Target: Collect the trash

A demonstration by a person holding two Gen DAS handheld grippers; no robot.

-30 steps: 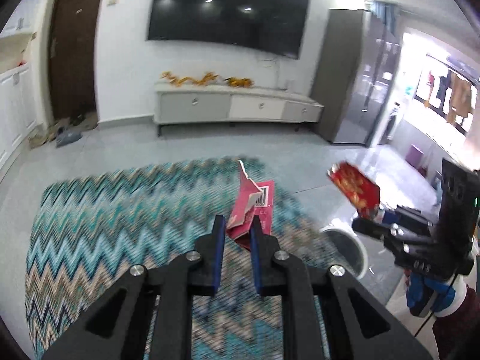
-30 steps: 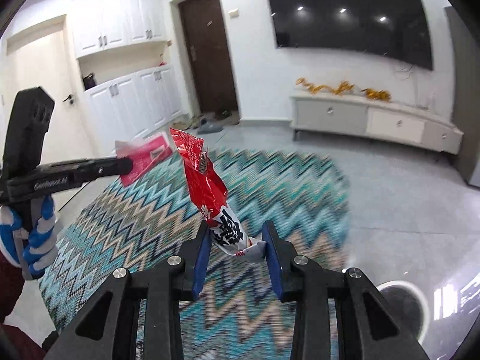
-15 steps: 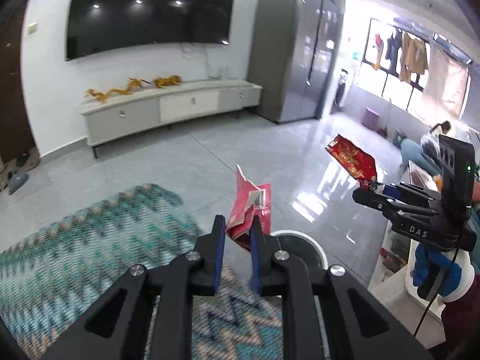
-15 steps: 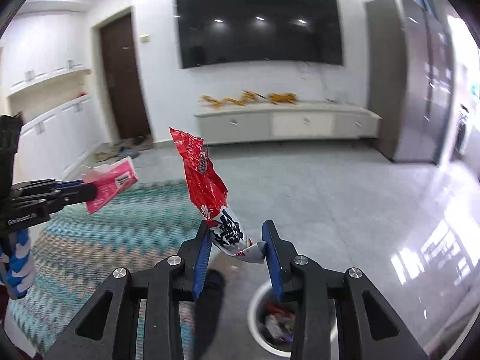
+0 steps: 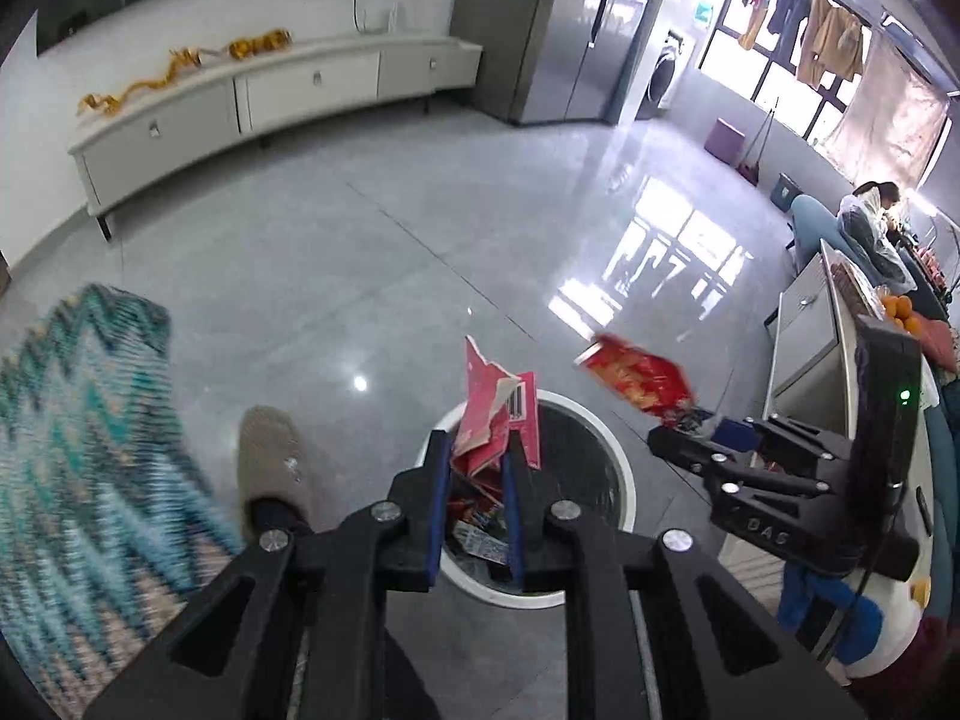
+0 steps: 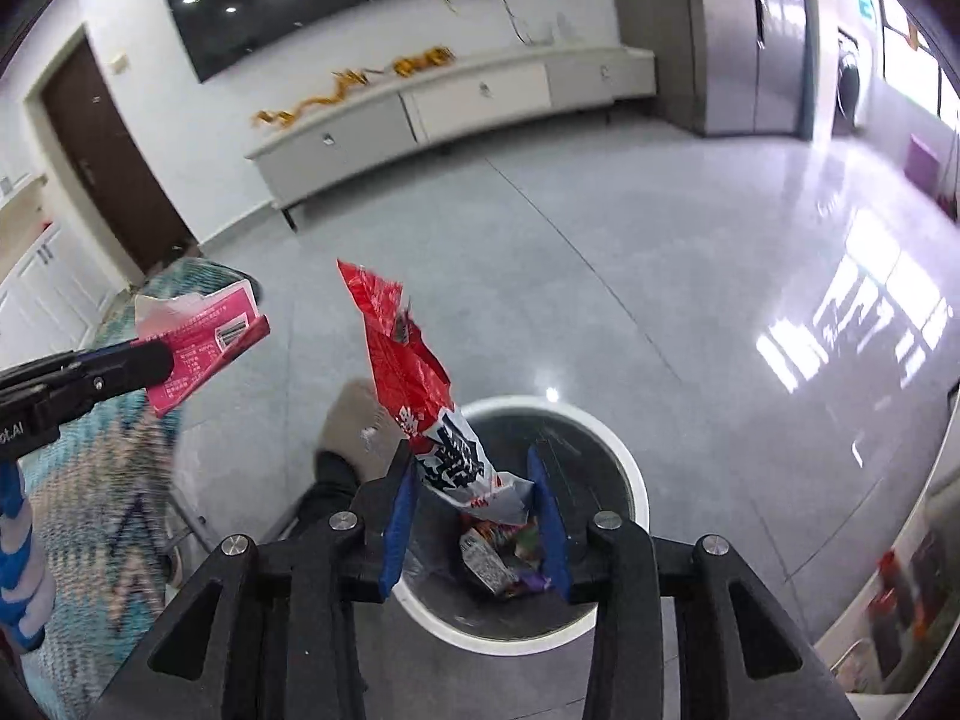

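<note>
- Below, on the grey tiled floor (image 6: 690, 312), stands a round white-rimmed trash bin (image 6: 630, 474) with a dark liner, and both grippers hang over it, angled downward.
- The left gripper (image 5: 477, 456) has its blue pads pressed nearly together on a torn pink cardboard packet (image 5: 498, 414), which stands up out of the jaws above the near side of the bin (image 5: 606, 438); a barcode shows on its flap.
- From the right wrist view, that same pink packet (image 6: 198, 348) sticks out sideways from the left gripper's black fingers (image 6: 120, 363) at the left edge, above the rug.
- The right gripper (image 6: 474, 480) has its jaws opening; a red snack wrapper (image 6: 408, 360) with a white, black-lettered lower end lies between them, leaning against the left pad with a clear gap to the right pad.
- From the left wrist view, the red wrapper (image 5: 636, 378) juts from the right gripper's tips (image 5: 684, 441) just right of the bin's rim.
- Inside the bin lie several crumpled wrappers (image 6: 498, 558) already.
- A beige slipper (image 5: 270, 462) on a person's foot rests on the floor just left of the bin, beside the edge of a teal zigzag rug (image 5: 78, 420).
- Farther off, a long white TV cabinet (image 6: 456, 108) runs along the wall.
</note>
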